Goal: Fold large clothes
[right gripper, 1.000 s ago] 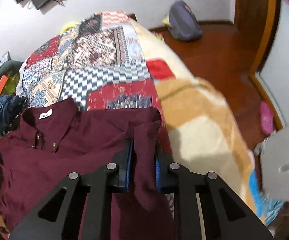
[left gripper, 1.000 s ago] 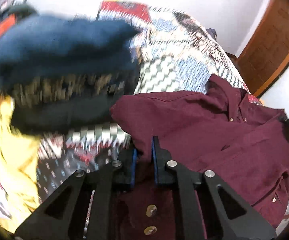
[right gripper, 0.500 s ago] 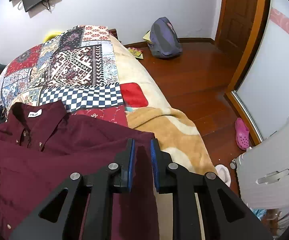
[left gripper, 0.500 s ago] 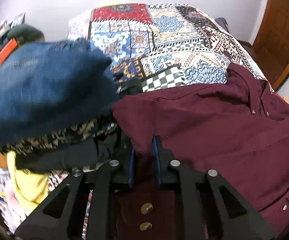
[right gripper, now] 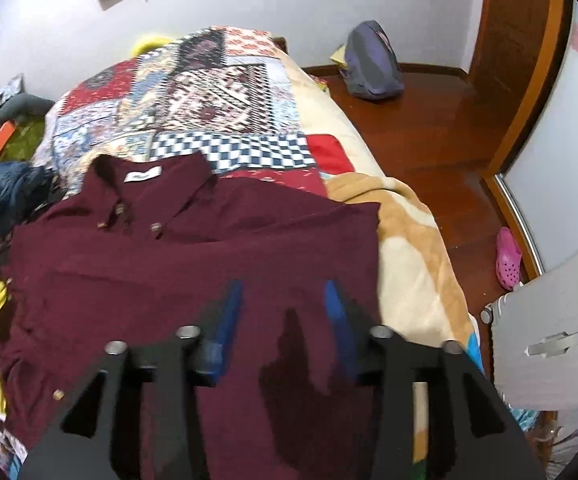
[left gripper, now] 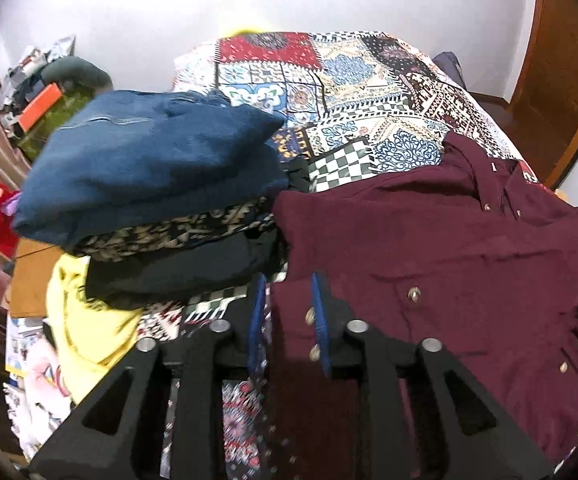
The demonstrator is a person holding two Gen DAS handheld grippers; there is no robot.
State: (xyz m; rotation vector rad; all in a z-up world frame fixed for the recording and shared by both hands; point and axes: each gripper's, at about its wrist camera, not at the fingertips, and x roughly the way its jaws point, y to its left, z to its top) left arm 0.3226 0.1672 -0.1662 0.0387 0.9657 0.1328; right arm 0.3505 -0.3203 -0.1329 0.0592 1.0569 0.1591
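Observation:
A maroon button-up shirt (left gripper: 449, 264) lies spread on the patchwork quilt (left gripper: 329, 80), collar toward the far end of the bed. My left gripper (left gripper: 287, 300) hovers over the shirt's left edge; its jaws are opening, and a strip of buttoned cloth lies loose between the blue pads (left gripper: 257, 312). In the right wrist view the same shirt (right gripper: 169, 264) shows its white neck label. My right gripper (right gripper: 283, 296) is above the shirt's right side, its jaws opening wide, and the cloth lies flat beneath them, not pinched.
A stack of folded clothes topped by blue jeans (left gripper: 149, 160) sits just left of the shirt, with a yellow garment (left gripper: 81, 320) below it. A beige blanket (right gripper: 409, 264) covers the bed's right edge. On the wooden floor are a backpack (right gripper: 369, 64), a pink clog (right gripper: 509, 258) and a white suitcase (right gripper: 549, 340).
Both grippers were pinching folds of the shirt and have now spread their jaws, letting the cloth drop flat. Both views have pulled up and back a little.

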